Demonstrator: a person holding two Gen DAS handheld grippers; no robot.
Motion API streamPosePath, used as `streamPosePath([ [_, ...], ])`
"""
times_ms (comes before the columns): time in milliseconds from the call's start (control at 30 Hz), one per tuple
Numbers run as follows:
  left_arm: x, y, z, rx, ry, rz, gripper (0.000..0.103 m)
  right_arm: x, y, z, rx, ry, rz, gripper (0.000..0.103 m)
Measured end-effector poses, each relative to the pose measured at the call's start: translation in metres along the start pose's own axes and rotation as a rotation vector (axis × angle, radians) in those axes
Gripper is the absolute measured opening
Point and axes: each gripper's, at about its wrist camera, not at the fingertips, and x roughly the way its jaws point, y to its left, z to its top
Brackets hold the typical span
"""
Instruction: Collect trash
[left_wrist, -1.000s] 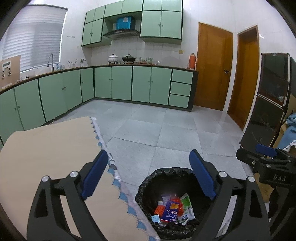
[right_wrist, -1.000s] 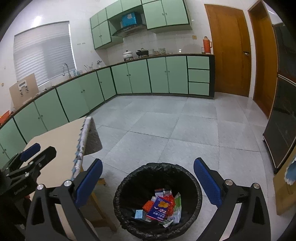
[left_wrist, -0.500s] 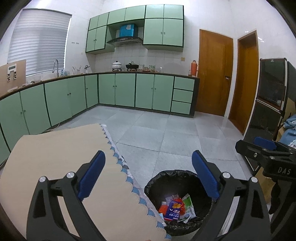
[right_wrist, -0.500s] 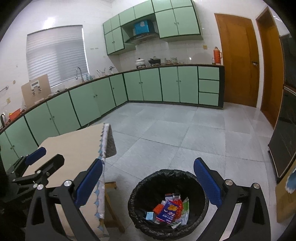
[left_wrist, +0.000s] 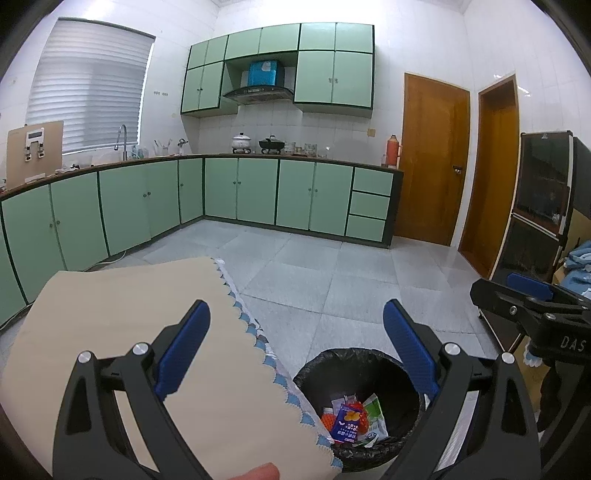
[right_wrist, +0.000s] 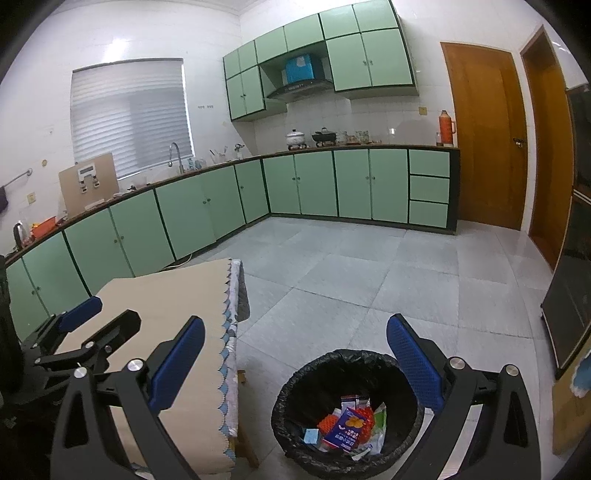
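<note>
**Trash in the bin, bench top bare**

Both tools held up and level, looking out across a kitchen. Left hand-held gripper spread wide with nothing between its blue pads; right hand-held gripper likewise spread and empty. No contact with anything.

Trash lying at the bottom of the bin: a blue carton on top, something orange-red beside it, a green-and-white wrapper, a few white scraps. Black liner folded over the rim. Bin standing on the tiled floor, just beside the near corner of the bench.

Bench covered by a beige cloth with a blue scalloped edge; no wrapper, carton or scrap to be seen on the part in view. Nearest strip of the bench hidden behind the tool bodies in both views, so cannot tell whether anything remains there. No litter visible on the floor either. A fingertip just showing at the bottom edge of the left view.

Judged from this: collection looks done, or very nearly. Nothing held, nothing visibly waiting, everything seen as trash already inside the liner. Possibly left: a check of the hidden near strip of bench, and perhaps tying or lifting the liner, though the task line does not ask for that.
</note>
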Motion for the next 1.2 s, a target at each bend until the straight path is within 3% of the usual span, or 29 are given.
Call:
streamPosePath([
  [1200,-0.04,0.005,0.005,0.002,-0.065,0.046,0.093,-0.021,0.018,0.0,-0.038,-0.038,0.034,0.097],
])
